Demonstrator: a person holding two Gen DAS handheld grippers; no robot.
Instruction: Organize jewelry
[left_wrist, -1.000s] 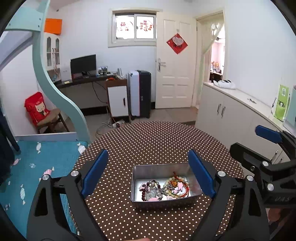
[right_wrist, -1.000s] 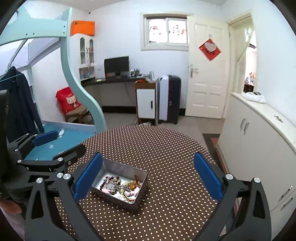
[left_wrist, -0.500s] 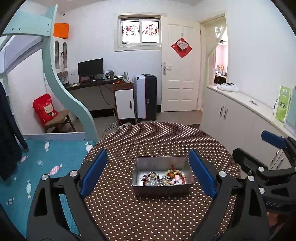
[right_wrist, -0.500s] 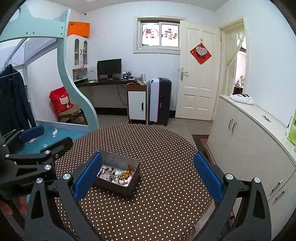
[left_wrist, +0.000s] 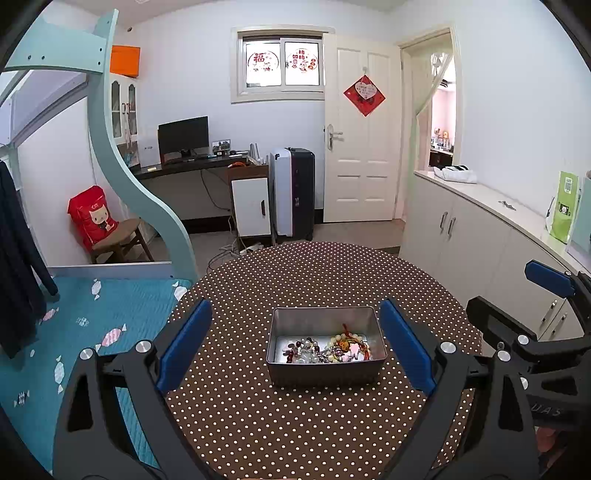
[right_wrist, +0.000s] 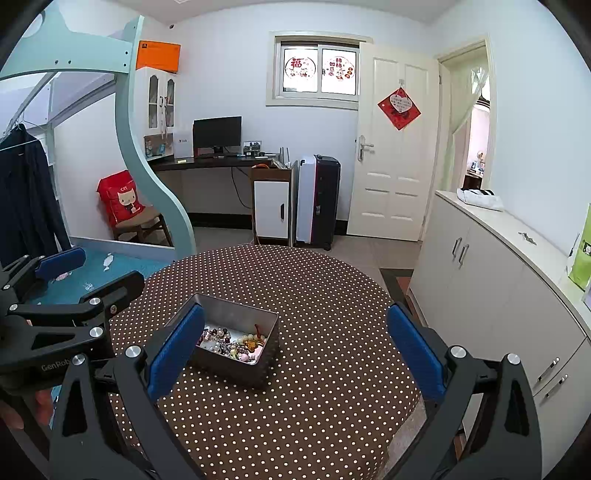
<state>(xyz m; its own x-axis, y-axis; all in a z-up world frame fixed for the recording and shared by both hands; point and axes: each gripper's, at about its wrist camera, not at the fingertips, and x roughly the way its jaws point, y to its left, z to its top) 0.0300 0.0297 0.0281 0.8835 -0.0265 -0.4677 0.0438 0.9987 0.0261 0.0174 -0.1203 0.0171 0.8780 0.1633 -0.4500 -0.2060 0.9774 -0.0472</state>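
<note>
From the left wrist view, the left tongs (left_wrist: 295, 354) hang above the near part of the round brown tabletop with white polka dots (left_wrist: 314, 273), their blue-padded jaws spread wide and holding nothing. Straight ahead between them sits the open rectangular grey metal tin (left_wrist: 325, 373), and in its bottom lies a tangled heap of beaded bracelets and trinkets (left_wrist: 327, 349), dark and pearly beads to one side, red cord and pink pieces to the other. The right tongs (left_wrist: 517, 306) show at the right edge, off past the tin.

From the right wrist view, the right tongs (right_wrist: 295, 350) are likewise spread wide and empty, held above the tabletop (right_wrist: 295, 269). The tin (right_wrist: 242, 367) stands towards their left jaw, with the jewelry (right_wrist: 232, 345) all inside it. The left tongs (right_wrist: 59, 284) hover at the left, by the table's edge.

No piece lies on the cloth. That fits everything having been gathered in, or a pile awaiting sorting; I cannot tell which, so no next move is settled.
</note>
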